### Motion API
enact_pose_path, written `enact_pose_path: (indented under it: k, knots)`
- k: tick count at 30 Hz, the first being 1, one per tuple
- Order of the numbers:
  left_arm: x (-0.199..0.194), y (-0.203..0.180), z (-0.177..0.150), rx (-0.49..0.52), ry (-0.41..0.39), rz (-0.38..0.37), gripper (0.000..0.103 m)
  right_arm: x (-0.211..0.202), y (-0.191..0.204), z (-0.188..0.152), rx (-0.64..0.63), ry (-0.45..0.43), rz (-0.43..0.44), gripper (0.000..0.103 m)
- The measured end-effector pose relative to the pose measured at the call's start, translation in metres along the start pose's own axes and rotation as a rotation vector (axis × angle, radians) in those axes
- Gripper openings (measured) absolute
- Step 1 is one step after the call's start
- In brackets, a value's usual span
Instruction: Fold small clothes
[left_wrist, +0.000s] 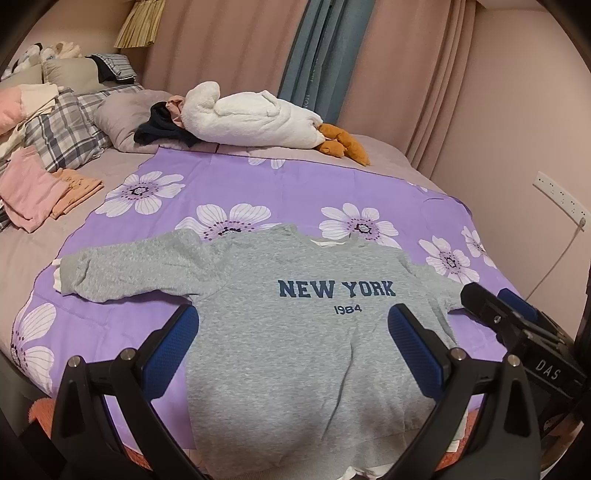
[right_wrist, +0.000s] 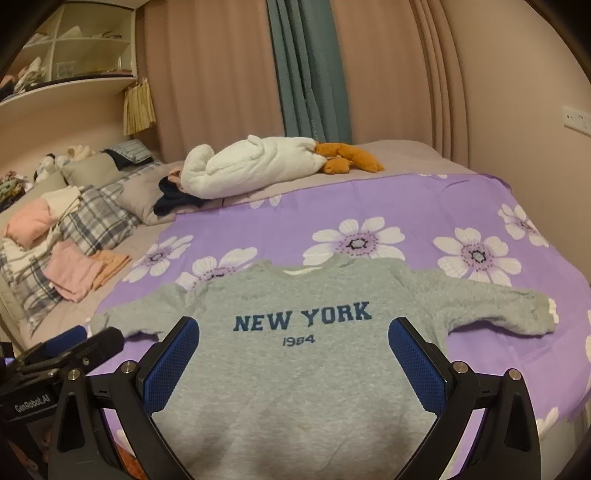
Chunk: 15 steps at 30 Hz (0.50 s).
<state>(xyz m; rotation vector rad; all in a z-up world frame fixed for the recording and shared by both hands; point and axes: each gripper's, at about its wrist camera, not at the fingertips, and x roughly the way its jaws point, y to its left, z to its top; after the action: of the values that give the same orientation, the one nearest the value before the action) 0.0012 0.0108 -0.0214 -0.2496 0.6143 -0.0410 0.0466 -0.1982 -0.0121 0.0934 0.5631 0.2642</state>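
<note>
A small grey sweatshirt (left_wrist: 288, 376) (right_wrist: 295, 387) printed "NEW YORK 1984" lies flat, front up, on a purple flowered sheet (left_wrist: 295, 188) (right_wrist: 424, 206). Its sleeves are spread out sideways: one sleeve (left_wrist: 129, 266) reaches left, the other sleeve (right_wrist: 498, 306) reaches right. My left gripper (left_wrist: 295, 332) hovers open over the lower body of the sweatshirt, with nothing between its blue pads (left_wrist: 177, 347). My right gripper (right_wrist: 295, 343) is likewise open and empty above the same area. In each view, the other gripper shows at the side: the right gripper (left_wrist: 495, 299), the left gripper (right_wrist: 88, 341).
Folded pink clothes (left_wrist: 29, 188) and an orange piece (left_wrist: 77, 188) lie at the left of the bed by plaid bedding (left_wrist: 62, 129). A white plush goose (left_wrist: 251, 118) and a dark garment (left_wrist: 159, 127) lie at the back. A wall socket (left_wrist: 561, 199) with a cable is on the right.
</note>
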Motion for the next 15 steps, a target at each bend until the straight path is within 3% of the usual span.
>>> enact_pose_path:
  k: [8, 15]
  knots:
    - [-0.002, -0.002, 0.015, -0.005, -0.019, -0.024, 0.103, -0.017, 0.009, 0.031, -0.03, -0.08, 0.045, 0.102]
    - [0.014, -0.004, 0.024, -0.007, 0.001, -0.038, 0.103, 0.006, 0.01, 0.051, -0.022, -0.079, 0.103, 0.102]
